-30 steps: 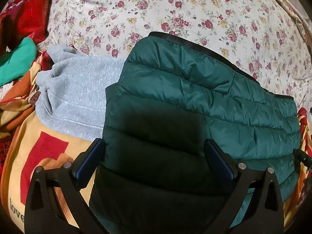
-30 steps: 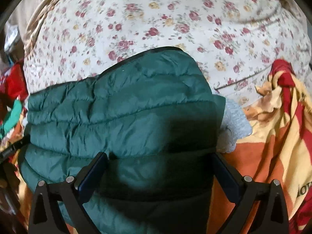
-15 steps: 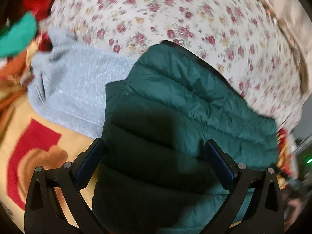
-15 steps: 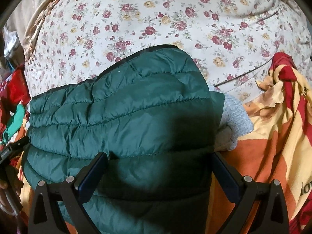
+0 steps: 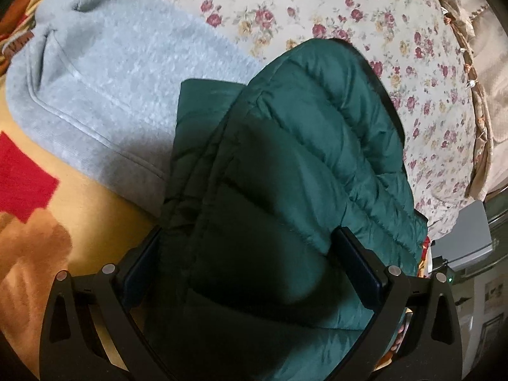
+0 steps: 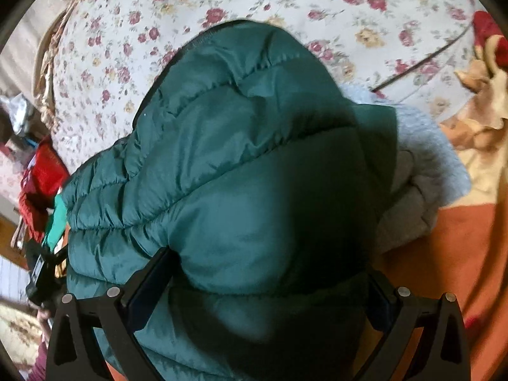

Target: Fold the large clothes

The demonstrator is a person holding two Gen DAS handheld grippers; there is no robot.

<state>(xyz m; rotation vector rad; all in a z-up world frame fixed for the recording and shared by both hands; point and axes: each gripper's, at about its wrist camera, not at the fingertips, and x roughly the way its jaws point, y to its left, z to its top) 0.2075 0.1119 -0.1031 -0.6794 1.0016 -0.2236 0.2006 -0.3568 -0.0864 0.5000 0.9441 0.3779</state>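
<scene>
A dark green quilted puffer jacket [image 5: 285,165] lies bunched on the bed and fills the middle of both views; it shows in the right wrist view [image 6: 241,171] too. My left gripper [image 5: 247,260] stands wide open with the jacket's near end bulging between its fingers. My right gripper [image 6: 266,282] is also wide open around the jacket's other near end. I cannot tell whether the pads touch the fabric. A grey fleece sweatshirt [image 5: 104,70] lies partly under the jacket, also seen at the right in the right wrist view [image 6: 422,184].
A floral bedsheet [image 5: 365,9] covers the far side of the bed. A yellow, orange and red blanket [image 5: 41,197] lies under the clothes, also in the right wrist view [image 6: 470,222]. Red and teal clothes [image 6: 44,187] sit at the far left.
Both grippers have come closer together and lifted the jacket's ends; the jacket has bunched up from a flat spread into a humped shape. The jaws stay wide open.
</scene>
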